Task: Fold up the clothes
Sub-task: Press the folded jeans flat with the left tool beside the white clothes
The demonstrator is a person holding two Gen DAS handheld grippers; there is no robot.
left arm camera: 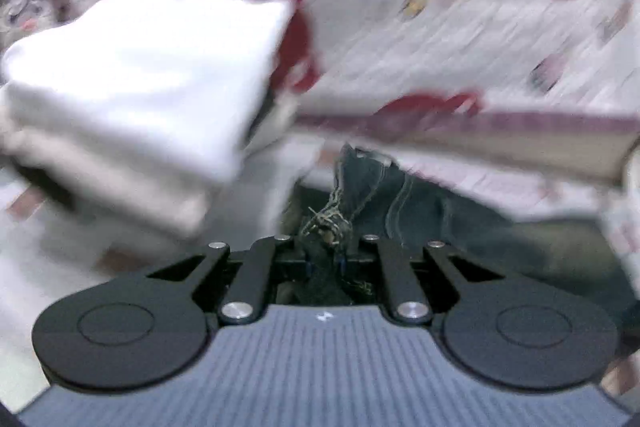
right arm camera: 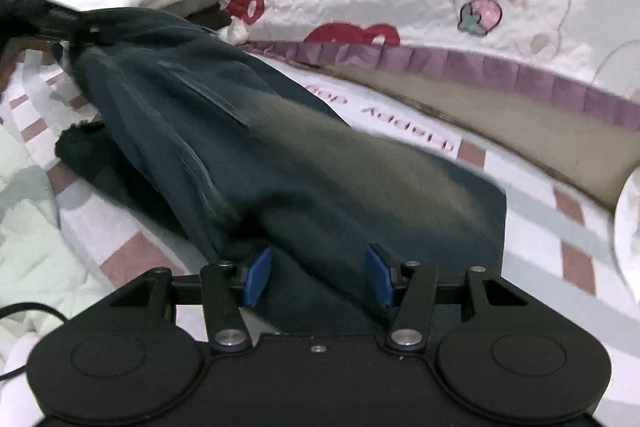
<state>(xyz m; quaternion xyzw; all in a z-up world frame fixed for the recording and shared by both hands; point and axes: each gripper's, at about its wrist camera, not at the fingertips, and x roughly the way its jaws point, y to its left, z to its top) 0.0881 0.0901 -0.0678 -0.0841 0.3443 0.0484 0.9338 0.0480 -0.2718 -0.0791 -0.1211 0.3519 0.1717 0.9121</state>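
I am pinching the frayed hem of the jeans in my left gripper, its jaws nearly together on the dark denim, with loose threads bunching just ahead of them; I am gripping there because a leg end gives me a corner to carry across for the fold. The left view is blurring, so I cannot tell how much cloth is caught. To the left of that hem, a folded stack of white and cream clothes is sitting on the bed, kept aside so finished pieces are staying out of the way. Behind everything, the quilt with red bears is lying bunched along the back, its purple frill marking the edge of my working space. Moving right, the jeans are stretching across the striped sheet toward my right gripper, whose blue pads are standing wide apart with the denim lying between them, not pressing on it. I judge I am holding it open there to take the waist end next and anchor the fold.
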